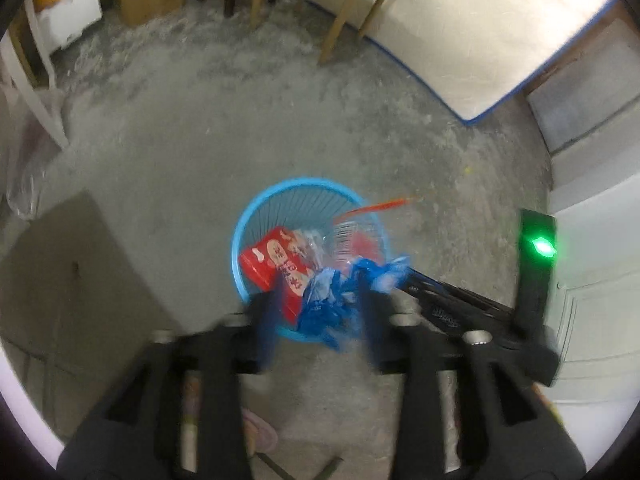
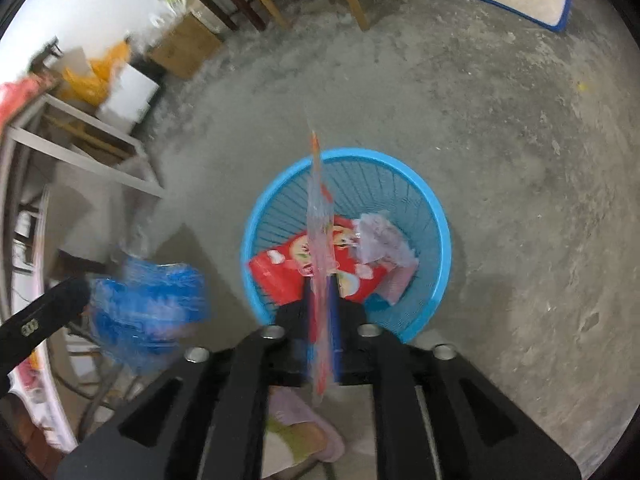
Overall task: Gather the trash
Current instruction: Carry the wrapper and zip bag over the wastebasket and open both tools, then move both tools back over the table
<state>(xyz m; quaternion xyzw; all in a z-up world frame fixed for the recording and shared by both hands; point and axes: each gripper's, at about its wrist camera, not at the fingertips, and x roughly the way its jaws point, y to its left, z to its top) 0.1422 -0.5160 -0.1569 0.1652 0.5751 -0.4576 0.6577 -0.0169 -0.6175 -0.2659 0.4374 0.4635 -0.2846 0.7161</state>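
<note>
Left gripper (image 1: 320, 308) had its fingers fairly wide apart with a crumpled blue plastic bag (image 1: 340, 300) loose between them; contact was too blurry to judge. Right gripper (image 2: 322, 320) was pinched nearly closed on a thin clear wrapper (image 2: 320, 216) with red edging, standing up toward 12 o'clock over the blue basket (image 2: 436, 216). The basket already held a red snack packet (image 2: 280, 276) and some pale paper (image 2: 380, 236).

Risk, I'd say: the bag hung at the rim's 6 o'clock edge, so it could've landed on the concrete floor (image 1: 180, 140). Both grippers pointed steeply down, side by side.
</note>
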